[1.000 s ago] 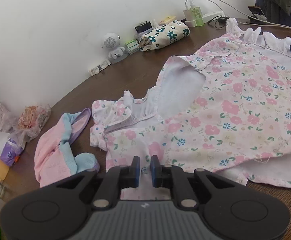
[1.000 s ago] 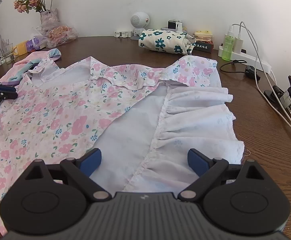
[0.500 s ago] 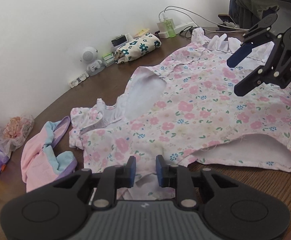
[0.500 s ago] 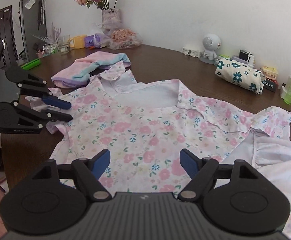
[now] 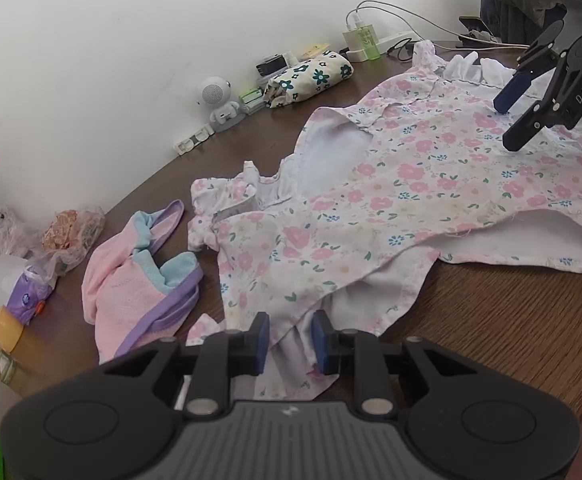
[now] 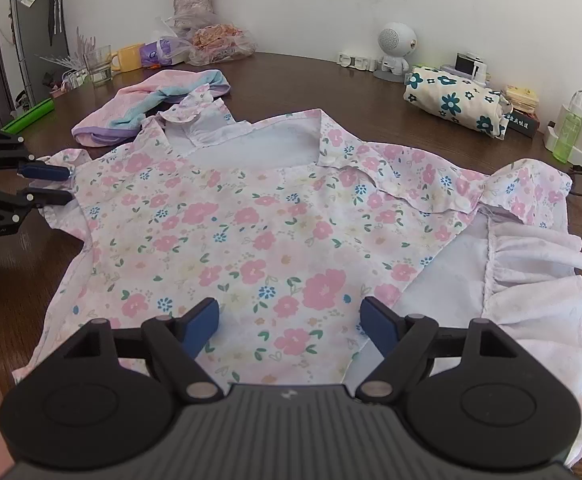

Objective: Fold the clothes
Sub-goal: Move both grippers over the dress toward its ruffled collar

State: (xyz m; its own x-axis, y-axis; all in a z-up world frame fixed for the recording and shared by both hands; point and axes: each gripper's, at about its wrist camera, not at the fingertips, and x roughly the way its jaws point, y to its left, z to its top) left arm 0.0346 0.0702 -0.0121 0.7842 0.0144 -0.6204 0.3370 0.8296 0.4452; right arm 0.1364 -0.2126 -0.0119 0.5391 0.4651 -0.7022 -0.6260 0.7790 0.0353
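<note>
Floral dress [image 5: 411, 184] is lying spread flat across the brown table [image 5: 511, 312], neckline facing twelve o'clock in the right wrist view. I am holding my left claw [image 5: 289, 340] at the dress's sleeve end. Its jaws have just been opening and are now standing a little apart, with the white sleeve cloth lying loose between them rather than being pinched. I am hovering my right claw [image 6: 289, 320] over the flowered front, near the ruffled white hem at three o'clock. Its jaws have just been widening again and are gaping broadly, with nothing gripped. A pink and blue garment [image 5: 131, 288] is sitting crumpled at ten o'clock from my left claw, just beside the sleeve.
</note>
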